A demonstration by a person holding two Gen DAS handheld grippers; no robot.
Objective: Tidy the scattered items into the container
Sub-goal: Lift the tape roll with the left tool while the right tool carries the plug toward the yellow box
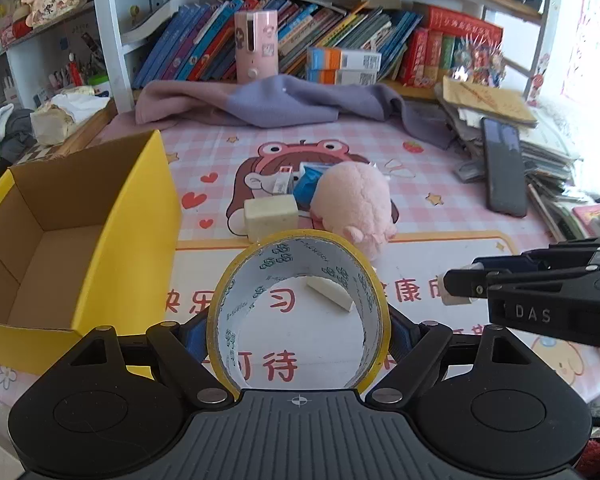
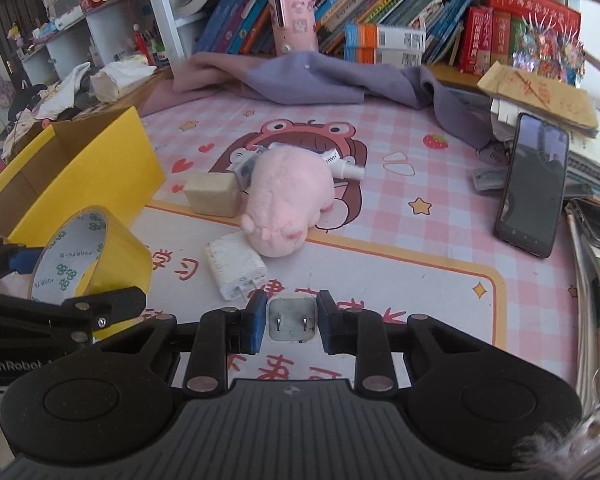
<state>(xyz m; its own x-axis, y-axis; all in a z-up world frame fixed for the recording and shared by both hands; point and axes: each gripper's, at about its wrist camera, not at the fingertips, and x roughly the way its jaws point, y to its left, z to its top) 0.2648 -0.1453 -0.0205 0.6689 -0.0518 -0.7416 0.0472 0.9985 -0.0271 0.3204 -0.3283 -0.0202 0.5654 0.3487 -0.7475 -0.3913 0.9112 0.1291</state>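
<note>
My left gripper [image 1: 300,332] is shut on a yellow tape roll [image 1: 236,276], held above the mat just right of the open yellow cardboard box [image 1: 100,248]. The roll [image 2: 112,252] and box [image 2: 112,160] also show in the right wrist view. My right gripper [image 2: 291,322] is shut on a small white plug adapter [image 2: 291,320], prongs facing the camera; it appears at the right of the left wrist view [image 1: 456,290]. On the mat lie a pink plush toy [image 2: 288,204], a beige block [image 2: 214,194], a white charger [image 2: 236,266] and a white tube [image 2: 340,164] behind the plush.
A black phone [image 2: 534,188] leans on a pile of books and papers [image 2: 596,160] at the right. A purple cloth [image 2: 320,80] lies at the back below the bookshelf, with a pink cylinder [image 2: 294,20] standing behind it. Blue packets [image 1: 306,184] lie behind the plush.
</note>
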